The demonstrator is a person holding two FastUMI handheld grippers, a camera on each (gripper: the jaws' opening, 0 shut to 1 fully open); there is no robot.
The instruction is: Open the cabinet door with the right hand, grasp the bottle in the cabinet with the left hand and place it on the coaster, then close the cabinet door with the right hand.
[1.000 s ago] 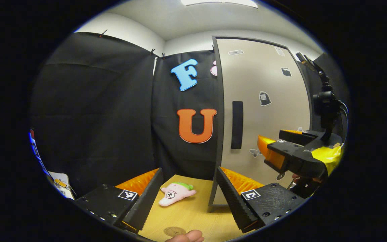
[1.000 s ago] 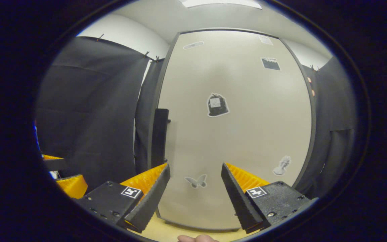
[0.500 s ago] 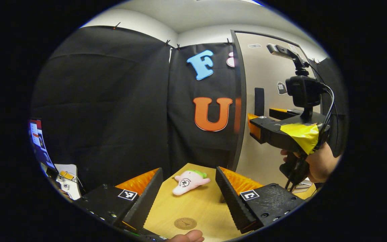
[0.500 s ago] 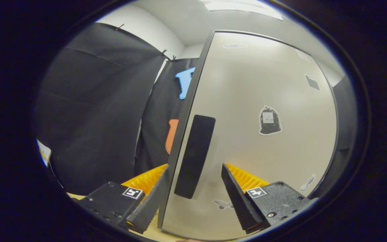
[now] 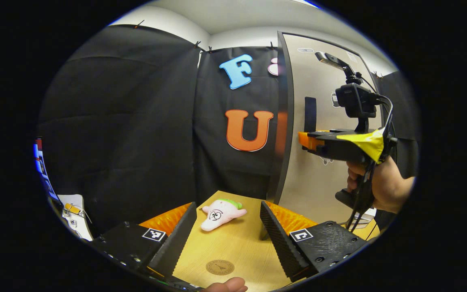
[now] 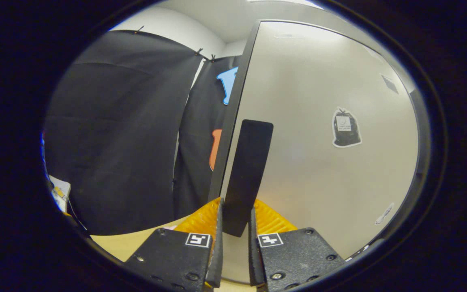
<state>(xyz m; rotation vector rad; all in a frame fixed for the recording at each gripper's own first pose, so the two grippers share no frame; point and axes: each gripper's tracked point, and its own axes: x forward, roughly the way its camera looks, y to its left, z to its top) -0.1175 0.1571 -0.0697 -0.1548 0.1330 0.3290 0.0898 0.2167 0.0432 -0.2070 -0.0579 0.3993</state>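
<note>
on the door handle (image 6: 246,174), right hand-held gripper (image 6: 234,227) clamped

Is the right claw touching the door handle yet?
Touching. In the right gripper view, the right claw has both fingers closed against the sides of the handle; no gap shows.

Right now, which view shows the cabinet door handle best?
The right gripper view: the handle stands close and central, its lower end between the right tool's fingers on the cabinet door. The left gripper view shows the handle small and far off, its lower part hidden behind that tool.
</note>
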